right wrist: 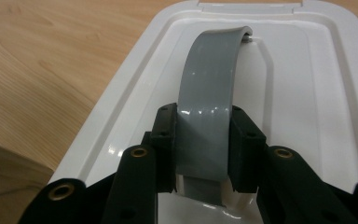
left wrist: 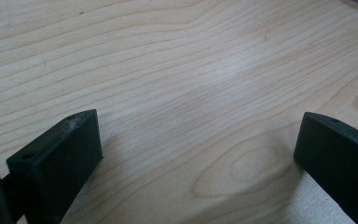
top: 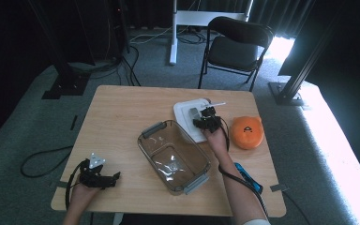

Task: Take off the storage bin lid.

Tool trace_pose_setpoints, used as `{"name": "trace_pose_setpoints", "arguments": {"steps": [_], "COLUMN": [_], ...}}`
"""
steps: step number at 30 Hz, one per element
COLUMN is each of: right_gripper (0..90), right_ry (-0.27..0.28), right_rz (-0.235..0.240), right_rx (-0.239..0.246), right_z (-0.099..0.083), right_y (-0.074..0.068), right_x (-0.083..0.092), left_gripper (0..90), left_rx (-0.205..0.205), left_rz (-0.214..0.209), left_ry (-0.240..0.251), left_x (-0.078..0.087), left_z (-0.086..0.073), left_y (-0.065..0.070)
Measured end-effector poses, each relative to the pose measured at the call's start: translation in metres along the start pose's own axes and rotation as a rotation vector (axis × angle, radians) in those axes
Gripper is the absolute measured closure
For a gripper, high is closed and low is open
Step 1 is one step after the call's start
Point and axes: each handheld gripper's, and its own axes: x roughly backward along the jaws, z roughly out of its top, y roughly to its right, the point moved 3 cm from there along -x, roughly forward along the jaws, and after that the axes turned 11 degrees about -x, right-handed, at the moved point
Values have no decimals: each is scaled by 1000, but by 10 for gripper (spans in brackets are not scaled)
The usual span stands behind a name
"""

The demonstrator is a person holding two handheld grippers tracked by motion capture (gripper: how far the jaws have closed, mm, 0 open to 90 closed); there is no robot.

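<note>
Right gripper [right wrist: 200, 154] was clamped on the grey handle [right wrist: 209, 93] of the white lid [right wrist: 307, 93], just beyond the glass dish [top: 173, 157]; best lifted level, grip kept centred.

left gripper [top: 114, 176]: black body, chunky and angular; a pale grey three-cornered plate with dark holes sits on top.
left jaws: two thick black blocks with flat faces and bevelled tops, matte and a little scuffed; a small round hole near each upper edge.
left cable: black, looping off the gripper's side.
right gripper [right wrist: 202, 144]: black frame of flat linkage arms.
right screws: brass-coloured ringed holes at the arm joints, small dark screw holes along the jaw blocks.
right cable: black, thick, trailing along the forearm.
sleeves: a pale cuff at the right arm's lower edge.
</note>
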Motion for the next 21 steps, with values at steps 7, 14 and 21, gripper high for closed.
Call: {"name": "trace_pose_setpoints", "arguments": {"steps": [7,14,21], "right_gripper": [675,672,617], "right_ry": [-31,-61,-131], "right_rz": [-3,-10,-16], "right_rx": [0,-1,-4], "right_z": [-7,-12,-21], "right_y": [3,2,6], "right_x": [-9,-17,-26], "left_gripper": [12,11,11], "left_rx": [0,0,0], "left_rz": [0,0,0], "left_ry": [0,0,0], "left_x": [0,0,0], "left_z": [0,0,0], "left_y": [0,0,0]}}
